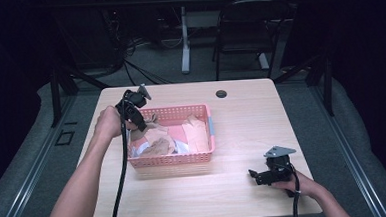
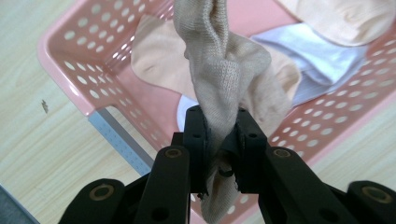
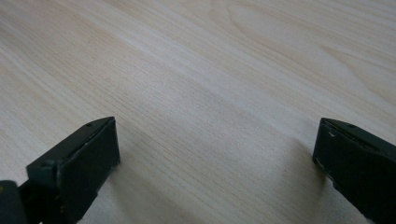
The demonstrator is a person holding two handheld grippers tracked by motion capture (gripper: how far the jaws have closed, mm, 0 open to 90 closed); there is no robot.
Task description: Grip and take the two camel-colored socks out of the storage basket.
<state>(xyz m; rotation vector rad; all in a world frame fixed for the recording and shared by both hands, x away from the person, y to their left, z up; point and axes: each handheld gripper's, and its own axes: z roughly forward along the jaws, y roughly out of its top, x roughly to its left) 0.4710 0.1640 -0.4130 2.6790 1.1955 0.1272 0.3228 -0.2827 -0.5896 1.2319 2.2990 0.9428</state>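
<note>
One big wooden table (image 1: 242, 131) is carrying everything here, and the pink perforated basket (image 1: 203, 156) is sitting left of centre on it, stuffed with beige and white cloths. Over the basket's 10 o'clock corner, the left gripper (image 2: 219, 140) is clamping a tan knit sock (image 2: 224, 70) that's bunching up between the jaws and dangling above the pile. That sock is looking super light, floppy and a bit stretchy, not fragile at all, so I'm guessing pinching a thick fold like this is working better than grabbing a thin edge that could slide out. Down at 4 o'clock the right gripper (image 3: 215, 158) is resting on bare wood, jaws spread wide, gripping nothing.
</note>
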